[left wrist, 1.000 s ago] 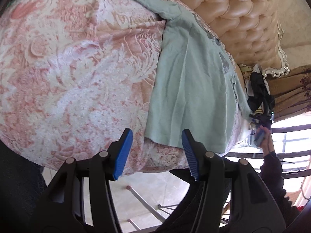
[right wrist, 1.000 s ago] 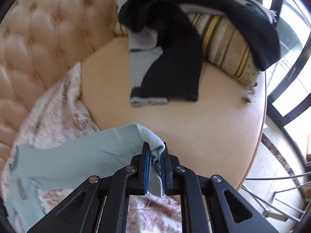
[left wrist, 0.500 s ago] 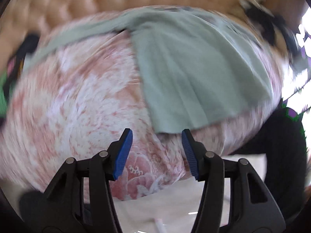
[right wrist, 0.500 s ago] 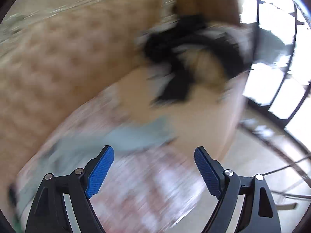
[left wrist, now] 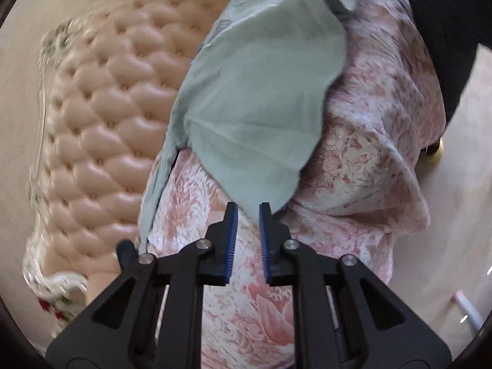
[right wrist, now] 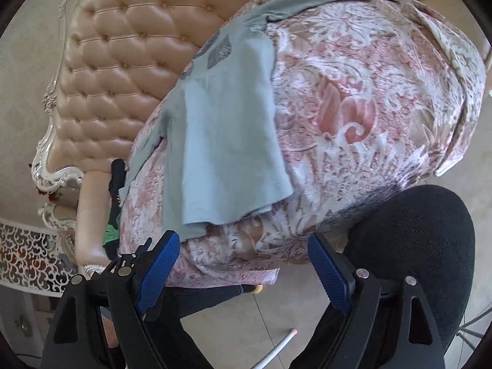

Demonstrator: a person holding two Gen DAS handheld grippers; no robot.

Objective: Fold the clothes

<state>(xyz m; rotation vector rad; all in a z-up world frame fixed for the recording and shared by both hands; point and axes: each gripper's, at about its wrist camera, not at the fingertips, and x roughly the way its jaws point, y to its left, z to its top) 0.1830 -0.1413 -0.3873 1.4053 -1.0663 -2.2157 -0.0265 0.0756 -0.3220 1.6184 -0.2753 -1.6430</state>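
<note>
Pale-green shirt [left wrist: 261, 98] lies spread over the pink floral cover [left wrist: 369, 141], filling the upper middle of the left view, flat enough to fold. At lower centre the left gripper [left wrist: 248, 212] has its jaws narrowed around the hem corner, though a firm pinch cannot be confirmed. The right gripper [right wrist: 243, 264] hangs wide open and empty below the hem, likely free for another edge.

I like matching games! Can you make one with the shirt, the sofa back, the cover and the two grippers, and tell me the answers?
Things:
1. shirt
2. sofa back
3. cover
4. right gripper

Descriptions:
A. pink and white flowers
B. wide open, holding nothing
C. pale green, lying on the cover
D. tan with buttoned tufts

Pairs: 1-C, 2-D, 3-A, 4-B.

Bonus: the left gripper is nearly closed at the shirt's corner.
</note>
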